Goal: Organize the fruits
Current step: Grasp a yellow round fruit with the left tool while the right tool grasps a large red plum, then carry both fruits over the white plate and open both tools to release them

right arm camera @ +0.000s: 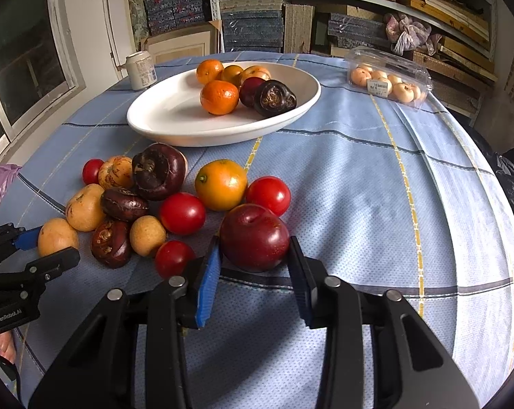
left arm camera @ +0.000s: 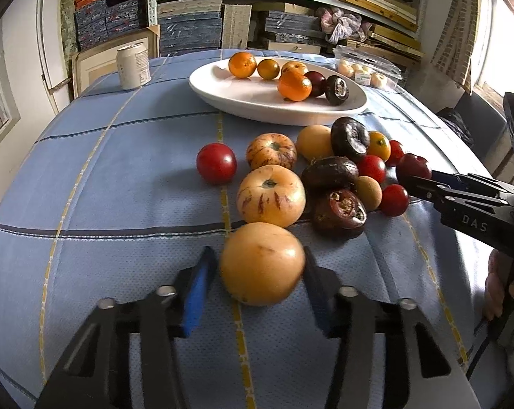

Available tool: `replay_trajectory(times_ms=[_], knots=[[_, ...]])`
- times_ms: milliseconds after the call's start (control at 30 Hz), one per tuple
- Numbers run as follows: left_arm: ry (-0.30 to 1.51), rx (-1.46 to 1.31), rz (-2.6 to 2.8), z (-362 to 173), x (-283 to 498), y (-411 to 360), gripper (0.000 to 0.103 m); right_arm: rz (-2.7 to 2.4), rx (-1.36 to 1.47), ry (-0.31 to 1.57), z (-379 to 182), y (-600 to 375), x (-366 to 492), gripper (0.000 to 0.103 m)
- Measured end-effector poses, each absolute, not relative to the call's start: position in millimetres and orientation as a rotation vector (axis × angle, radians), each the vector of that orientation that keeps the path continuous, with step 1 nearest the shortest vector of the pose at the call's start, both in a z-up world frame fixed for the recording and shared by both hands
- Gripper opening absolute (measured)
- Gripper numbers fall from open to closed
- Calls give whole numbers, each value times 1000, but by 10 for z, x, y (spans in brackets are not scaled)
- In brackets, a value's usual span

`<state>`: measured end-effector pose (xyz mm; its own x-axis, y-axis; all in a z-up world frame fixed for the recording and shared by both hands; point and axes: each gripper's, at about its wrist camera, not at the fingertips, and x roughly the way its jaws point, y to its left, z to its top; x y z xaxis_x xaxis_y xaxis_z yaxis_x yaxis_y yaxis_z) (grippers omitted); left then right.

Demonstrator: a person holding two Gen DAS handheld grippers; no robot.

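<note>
The left gripper (left arm camera: 262, 283) clamps a round yellow-tan fruit (left arm camera: 262, 263) near the blue checked tablecloth's (right arm camera: 376, 184) front edge. The right gripper (right arm camera: 255, 269) pinches a dark red plum (right arm camera: 254, 237). Both grasps look made; next, lift each to the white oval ceramic bowl (right arm camera: 161, 116).
</note>
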<state>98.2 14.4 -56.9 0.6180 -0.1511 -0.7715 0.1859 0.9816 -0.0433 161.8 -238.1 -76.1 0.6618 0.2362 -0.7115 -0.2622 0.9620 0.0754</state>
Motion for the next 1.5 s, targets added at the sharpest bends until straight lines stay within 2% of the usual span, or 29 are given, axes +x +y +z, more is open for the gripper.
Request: replay_trajectory(times_ms=[867, 1167, 1500], knots=[[775, 43, -152, -412, 861, 177, 45, 274, -17, 749, -670, -2471, 1496, 38], [656, 99, -42, -203, 832, 198, 45, 269, 46, 672, -475, -2593, 1325, 38], [597, 115, -16, 168, 1191, 158, 45, 289, 57, 613, -75, -2573, 1346, 38]])
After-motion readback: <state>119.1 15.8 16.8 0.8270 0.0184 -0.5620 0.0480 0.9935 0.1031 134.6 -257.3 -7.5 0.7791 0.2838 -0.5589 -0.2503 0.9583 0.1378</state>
